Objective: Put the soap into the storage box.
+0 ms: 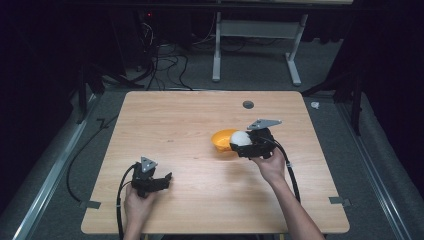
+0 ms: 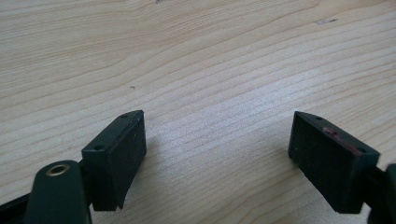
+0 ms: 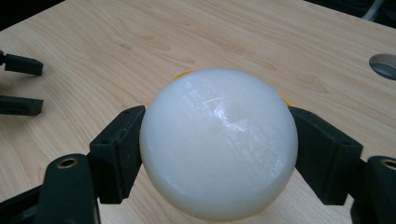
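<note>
- Over the yellow bowl (image 1: 222,140) near the table's (image 1: 190,120) right middle, the right gripper (image 3: 218,154) clamps the white ball (image 3: 218,144) between both jaws
- Smooth and round, the ball could squirt sideways and roll off if the squeeze loosens early
- Left gripper (image 2: 217,154) rests spread wide, holding nothing, too far off to catch it

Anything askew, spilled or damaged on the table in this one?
Nothing stands out. The right hand-held gripper holds the white ball squarely, at the yellow bowl. The left hand-held gripper is open over bare table. No spills or damage visible.
</note>
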`<state>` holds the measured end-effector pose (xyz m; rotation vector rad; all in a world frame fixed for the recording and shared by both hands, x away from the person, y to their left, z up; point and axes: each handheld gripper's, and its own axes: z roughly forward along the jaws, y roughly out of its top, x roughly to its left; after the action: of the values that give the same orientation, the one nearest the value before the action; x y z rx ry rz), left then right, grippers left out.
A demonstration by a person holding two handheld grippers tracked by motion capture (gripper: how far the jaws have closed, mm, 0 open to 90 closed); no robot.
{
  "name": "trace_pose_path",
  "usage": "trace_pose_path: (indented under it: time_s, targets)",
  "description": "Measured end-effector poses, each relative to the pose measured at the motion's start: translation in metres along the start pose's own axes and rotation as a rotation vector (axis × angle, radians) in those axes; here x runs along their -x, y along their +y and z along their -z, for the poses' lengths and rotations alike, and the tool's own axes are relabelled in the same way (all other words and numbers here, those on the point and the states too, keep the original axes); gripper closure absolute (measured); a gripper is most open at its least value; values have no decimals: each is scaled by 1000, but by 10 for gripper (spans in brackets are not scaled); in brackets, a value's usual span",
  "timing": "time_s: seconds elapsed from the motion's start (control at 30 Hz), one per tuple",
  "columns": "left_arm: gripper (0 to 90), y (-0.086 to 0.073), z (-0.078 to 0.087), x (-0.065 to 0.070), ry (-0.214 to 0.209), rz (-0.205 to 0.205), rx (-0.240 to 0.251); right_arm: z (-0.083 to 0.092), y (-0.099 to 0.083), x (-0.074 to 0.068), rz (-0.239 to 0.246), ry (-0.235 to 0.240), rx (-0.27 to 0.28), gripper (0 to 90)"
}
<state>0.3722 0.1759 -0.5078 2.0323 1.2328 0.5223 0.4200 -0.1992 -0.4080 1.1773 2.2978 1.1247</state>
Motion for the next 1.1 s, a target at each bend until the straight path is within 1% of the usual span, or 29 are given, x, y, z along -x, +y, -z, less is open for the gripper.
trace_pose_path:
  time_s: [0.07,0.13,0.27,0.37,0.4,0.57,0.77,0.87,0.9,0.97,1.0,1.03,1.1]
  targets:
    - [196,0,0,0,0,0,0,-2,1,0,1,1,5,248]
    - [196,0,0,0,-1,0,-1,-5,4,1,1,-4,-10,248]
    - [196,0,0,0,-2,1,-1,-11,9,1,7,-8,-11,248]
    - [196,0,0,0,-2,2,-1,-14,10,2,1,-3,-15,248]
    - [196,0,0,0,-3,2,-1,-18,11,2,2,-9,-30,248]
    - [195,0,0,0,-4,1,-1,-24,14,2,8,-12,-35,248]
    - [195,0,0,0,-4,0,-2,-33,19,4,-1,-15,-38,248]
    - [195,0,0,0,-4,0,-2,-41,19,7,-20,-19,-52,247]
    - [195,0,0,0,-4,0,-2,-41,19,7,-20,-19,-52,247]
    - [195,0,0,0,-4,0,-2,-46,19,7,-20,-36,-66,247]
    - [195,0,0,0,-4,1,-2,-50,18,8,-22,-37,-76,247]
    - [195,0,0,0,-4,1,-2,-50,18,8,-22,-37,-76,247]
    - [195,0,0,0,-4,1,-1,-57,18,9,-31,-40,-89,247]
